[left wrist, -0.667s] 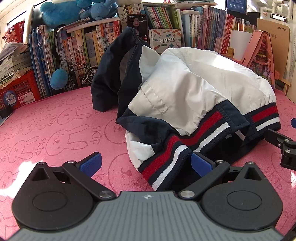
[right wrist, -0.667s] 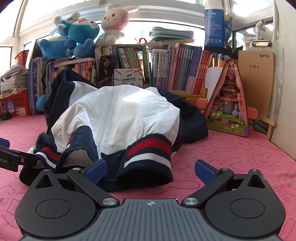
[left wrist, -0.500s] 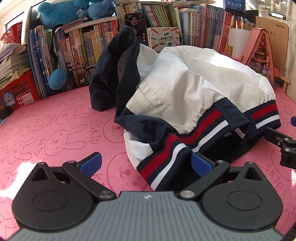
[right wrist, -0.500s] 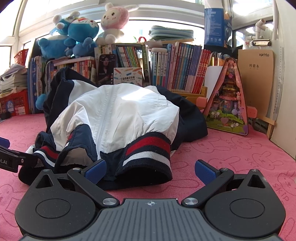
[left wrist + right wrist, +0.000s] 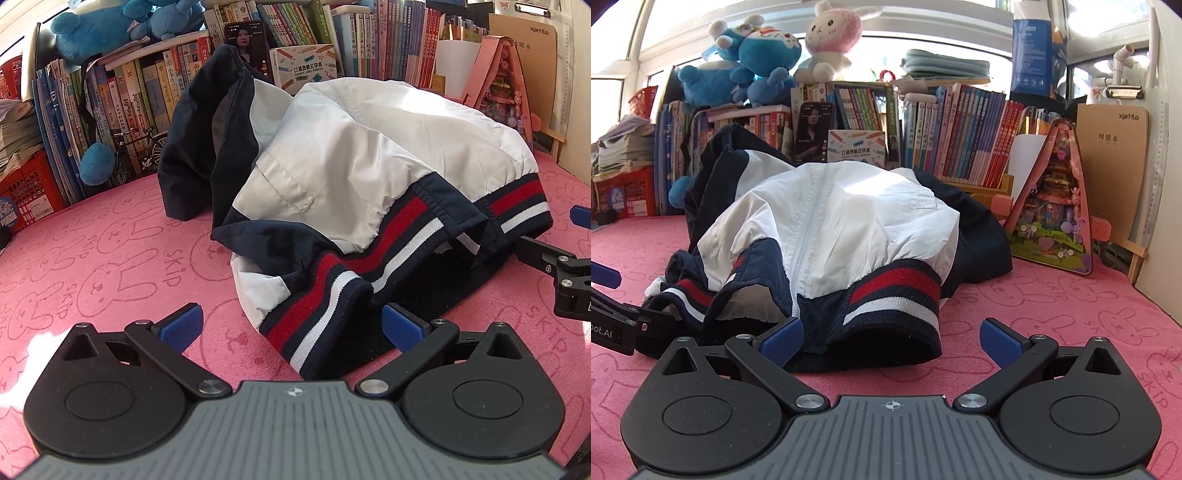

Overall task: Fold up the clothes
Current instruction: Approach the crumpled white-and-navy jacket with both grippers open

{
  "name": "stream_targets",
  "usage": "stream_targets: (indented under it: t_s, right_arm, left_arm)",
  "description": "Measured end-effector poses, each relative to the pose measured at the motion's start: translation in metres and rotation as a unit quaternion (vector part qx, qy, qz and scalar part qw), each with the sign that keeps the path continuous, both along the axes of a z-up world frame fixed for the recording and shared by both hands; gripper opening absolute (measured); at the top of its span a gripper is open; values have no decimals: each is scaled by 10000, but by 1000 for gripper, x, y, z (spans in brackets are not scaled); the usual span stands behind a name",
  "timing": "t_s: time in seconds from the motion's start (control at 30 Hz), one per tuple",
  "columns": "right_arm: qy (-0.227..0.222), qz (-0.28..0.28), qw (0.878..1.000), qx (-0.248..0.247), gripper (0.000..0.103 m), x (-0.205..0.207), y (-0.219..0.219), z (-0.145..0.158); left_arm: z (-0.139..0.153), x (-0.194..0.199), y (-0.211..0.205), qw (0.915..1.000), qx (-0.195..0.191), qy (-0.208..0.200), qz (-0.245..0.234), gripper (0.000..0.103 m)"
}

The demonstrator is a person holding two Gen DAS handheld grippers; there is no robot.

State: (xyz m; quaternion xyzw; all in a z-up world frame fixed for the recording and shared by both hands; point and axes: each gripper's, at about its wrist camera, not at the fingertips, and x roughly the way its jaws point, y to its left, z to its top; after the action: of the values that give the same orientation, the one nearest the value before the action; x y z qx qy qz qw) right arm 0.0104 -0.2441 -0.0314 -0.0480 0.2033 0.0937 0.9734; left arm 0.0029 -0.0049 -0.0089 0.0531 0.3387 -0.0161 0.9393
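White-and-navy jacket (image 5: 369, 166) lies bunched at frame centre on pink worktop (image 5: 92, 258), w/ books (image 5: 960, 136) behind. Left gripper (image 5: 291, 326) and right gripper (image 5: 892, 341) both spread wide, holding nothing, striped hem btwn their fingers.

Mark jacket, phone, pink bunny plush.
jacket (image 5: 369, 155), left wrist view, white shell panel.
phone (image 5: 812, 129), right wrist view, screen, propped against the books.
pink bunny plush (image 5: 831, 33), right wrist view, face, on top of the books.

- The crumpled white-and-navy jacket (image 5: 842, 236) hides the lower part of the far row of upright books (image 5: 964, 140).
- The black right gripper (image 5: 569, 273) is cut off by the left wrist view's right edge.
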Motion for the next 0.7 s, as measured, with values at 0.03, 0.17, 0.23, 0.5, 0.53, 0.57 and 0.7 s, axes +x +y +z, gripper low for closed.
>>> stream_targets:
  t_s: [0.03,0.17,0.23,0.5,0.53,0.57,0.7]
  right_arm:
    - [-1,5,10000,-3,103,0,0,0]
    - [-36,-13,10000,32,103,0,-2,1]
    - [-73,-28,9999,71,103,1,-2,3]
    - [-1129,-308,9927,306,103,20,-2,25]
    - [-1258,-338,9911,289,103,22,-2,25]
    - [-1372,-357,9895,264,103,24,-1,25]
    - [-1321,-472,9891,439,103,30,-4,15]
  left_arm:
    - [0,0,0,10000,-3,8,-1,103]
    - [0,1,1,10000,4,-3,14,103]
    - [2,4,1,10000,30,-79,-3,103]
    - [28,35,-3,9939,-38,-1061,312,103]
    - [28,39,-4,9928,-17,-1147,357,103]
    - [27,42,-4,9915,7,-1230,415,103]
    - [10,45,-6,9881,92,-1440,536,103]
